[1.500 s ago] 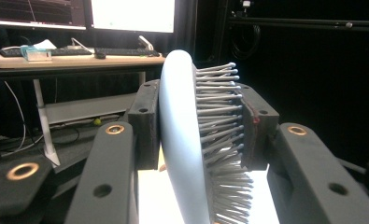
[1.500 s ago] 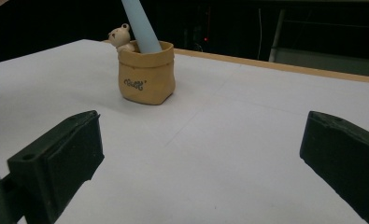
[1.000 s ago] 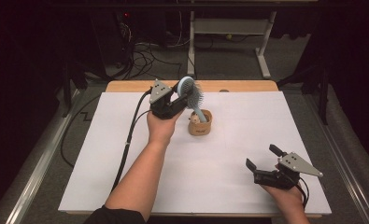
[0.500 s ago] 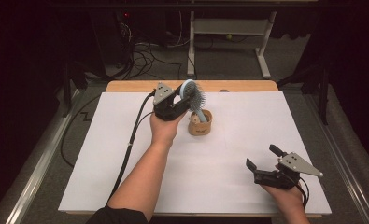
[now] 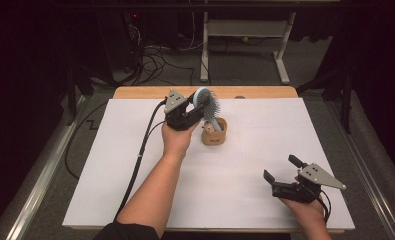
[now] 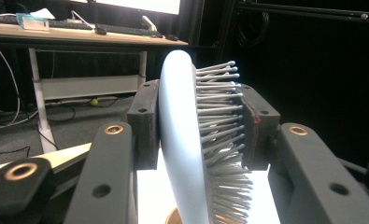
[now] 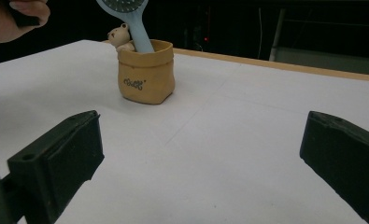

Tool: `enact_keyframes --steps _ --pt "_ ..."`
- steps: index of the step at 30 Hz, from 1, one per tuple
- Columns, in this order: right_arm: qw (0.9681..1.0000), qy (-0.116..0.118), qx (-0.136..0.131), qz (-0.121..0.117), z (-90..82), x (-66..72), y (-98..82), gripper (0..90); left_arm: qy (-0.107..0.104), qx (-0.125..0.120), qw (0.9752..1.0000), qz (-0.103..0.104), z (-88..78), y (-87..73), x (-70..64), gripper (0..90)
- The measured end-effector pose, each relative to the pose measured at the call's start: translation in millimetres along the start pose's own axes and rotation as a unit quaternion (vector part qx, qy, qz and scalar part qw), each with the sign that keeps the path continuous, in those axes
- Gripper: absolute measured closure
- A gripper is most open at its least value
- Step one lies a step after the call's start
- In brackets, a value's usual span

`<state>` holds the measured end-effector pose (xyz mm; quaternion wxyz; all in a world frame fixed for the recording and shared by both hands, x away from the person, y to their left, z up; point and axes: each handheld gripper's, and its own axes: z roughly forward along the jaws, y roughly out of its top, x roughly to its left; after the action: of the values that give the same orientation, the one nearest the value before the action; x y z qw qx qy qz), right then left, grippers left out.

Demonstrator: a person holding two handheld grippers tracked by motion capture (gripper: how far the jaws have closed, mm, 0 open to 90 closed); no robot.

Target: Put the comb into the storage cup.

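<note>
Left gripper (image 5: 197, 111) pinches hairbrush (image 5: 208, 103) head, handle in pouch (image 5: 214, 134) at 12 o'clock, for standing it; right gripper (image 5: 281, 171) spread, idle at 4.

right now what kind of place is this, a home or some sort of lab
Most likely a lab or recording workspace, not a home: a table covered in plain white, loose cables on the floor, dark surroundings, and a desk with a keyboard behind.

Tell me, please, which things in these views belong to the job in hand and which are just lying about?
In the job:
- hairbrush, its head clamped in the left hand-held gripper
- tan holder, with the brush handle standing in it

Just lying about:
- small bear figure at the holder's rim
- right hand-held gripper, open and idle on the white table cover
- cables on the floor
</note>
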<state>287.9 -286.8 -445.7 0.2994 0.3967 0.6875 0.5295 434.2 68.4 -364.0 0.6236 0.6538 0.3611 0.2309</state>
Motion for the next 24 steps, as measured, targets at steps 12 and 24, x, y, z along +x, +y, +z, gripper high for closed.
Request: enact_keyframes --steps 12,24 --pt "1.0000 -0.002 -0.001 0.001 -0.4 0.3 0.1 0.0 0.007 0.006 0.9999 0.005 0.4 -0.5 3.1 52.8" --pt "1.0000 -0.001 0.001 -0.001 -0.2 0.4 0.2 0.0 0.011 0.015 0.9997 0.015 -0.8 0.1 4.3 44.8"
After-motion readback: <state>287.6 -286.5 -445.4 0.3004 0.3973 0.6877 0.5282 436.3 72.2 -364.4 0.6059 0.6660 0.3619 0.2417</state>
